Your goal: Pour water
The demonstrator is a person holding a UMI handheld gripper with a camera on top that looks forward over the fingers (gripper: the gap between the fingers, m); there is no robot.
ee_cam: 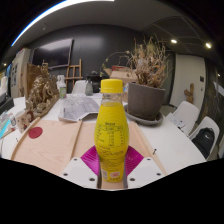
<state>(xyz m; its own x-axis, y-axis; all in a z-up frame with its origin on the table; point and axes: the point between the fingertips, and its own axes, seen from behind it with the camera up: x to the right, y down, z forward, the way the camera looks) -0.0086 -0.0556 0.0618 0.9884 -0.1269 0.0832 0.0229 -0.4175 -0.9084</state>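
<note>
A yellow bottle (111,125) with a yellow cap and a printed label stands upright between my fingers. My gripper (112,162) is shut on its lower half, with the magenta pads (91,159) pressing on both sides. The bottle's base is hidden between the fingers. A small clear bottle (61,87) stands far ahead to the left on the table.
The light wooden table (50,145) stretches ahead. A dark pot with a dry plant (146,98) stands beyond the bottle to the right. A grey tray-like thing (78,106) lies ahead to the left. A small red lid (35,132) lies left. White chairs (187,115) stand right.
</note>
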